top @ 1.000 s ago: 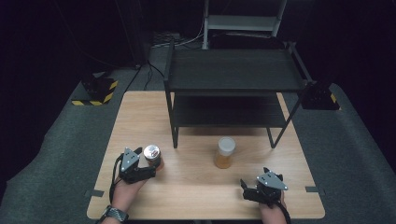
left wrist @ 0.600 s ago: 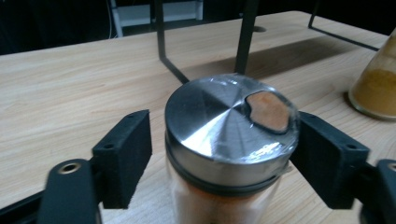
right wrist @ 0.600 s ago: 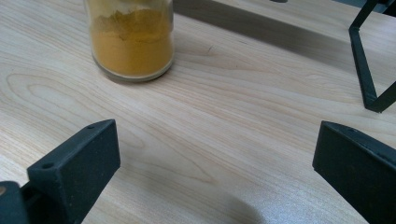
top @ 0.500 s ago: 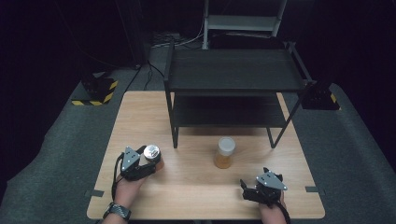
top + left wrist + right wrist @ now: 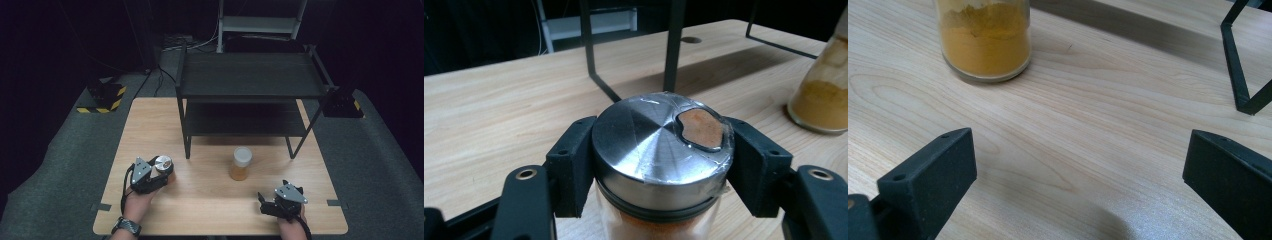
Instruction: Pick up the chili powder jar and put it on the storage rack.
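Left of the black shelf rack's (image 5: 250, 95) front left leg, on the wooden table (image 5: 210, 210): left gripper (image 5: 150, 175) clamped on a spice jar (image 5: 162, 163) with a round metal lid. Seen from the high view as a small silver disc between dark jaws; shown close in the left gripper view as a brushed-steel lid (image 5: 663, 145) with clear tape across an oval pour opening, reddish-orange powder behind the opening and in the glass below the lid, and both black pads (image 5: 571, 165) pressed against the lid's rim. Jar upright, nearer the person than the rack, base hidden.

Just in front of the rack, between its two front legs: second jar (image 5: 241, 163), white-capped, filled with yellow-orange powder, standing free on the table. Cap visible from the high view; in the right gripper view, lower glass and powder only (image 5: 984, 40), cap cut off by the frame edge.

Front right of the rack, near the table's near edge: right gripper (image 5: 280, 199), jaws spread wide and holding nothing, bare wood between them, well apart from the second jar.

No legible label, brand or writing on either jar.
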Demonstrator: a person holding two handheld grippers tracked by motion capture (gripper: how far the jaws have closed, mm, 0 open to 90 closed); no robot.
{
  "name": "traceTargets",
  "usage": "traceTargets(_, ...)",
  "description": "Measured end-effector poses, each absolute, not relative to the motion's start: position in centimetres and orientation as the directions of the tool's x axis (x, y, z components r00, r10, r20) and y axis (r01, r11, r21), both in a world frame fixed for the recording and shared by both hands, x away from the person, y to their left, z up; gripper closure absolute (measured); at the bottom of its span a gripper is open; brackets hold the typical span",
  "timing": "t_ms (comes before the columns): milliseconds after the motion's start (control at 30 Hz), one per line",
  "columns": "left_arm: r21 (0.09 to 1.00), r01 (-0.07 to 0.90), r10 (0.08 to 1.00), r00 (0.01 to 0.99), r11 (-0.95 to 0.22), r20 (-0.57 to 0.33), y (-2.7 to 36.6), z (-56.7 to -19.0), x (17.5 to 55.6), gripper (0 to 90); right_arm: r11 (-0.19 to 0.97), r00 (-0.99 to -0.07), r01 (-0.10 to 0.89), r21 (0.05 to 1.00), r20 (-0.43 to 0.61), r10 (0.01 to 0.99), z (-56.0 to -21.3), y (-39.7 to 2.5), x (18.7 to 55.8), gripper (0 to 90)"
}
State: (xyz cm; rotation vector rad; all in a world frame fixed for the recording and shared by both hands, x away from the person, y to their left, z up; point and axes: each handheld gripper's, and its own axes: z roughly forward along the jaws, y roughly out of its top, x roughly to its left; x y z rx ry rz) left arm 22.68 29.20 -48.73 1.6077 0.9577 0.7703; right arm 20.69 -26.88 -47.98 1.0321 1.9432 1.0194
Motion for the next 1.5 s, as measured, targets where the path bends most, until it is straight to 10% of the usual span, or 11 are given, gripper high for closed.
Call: traceTargets(1500,1.0,-0.001,0.825,0.564,-0.028,0.024,27.5,-39.3,20.3,34.8,0.372,-0.436,0.326,0.869,-0.21,0.875,-47.9,-26.9,20.7,0.0)
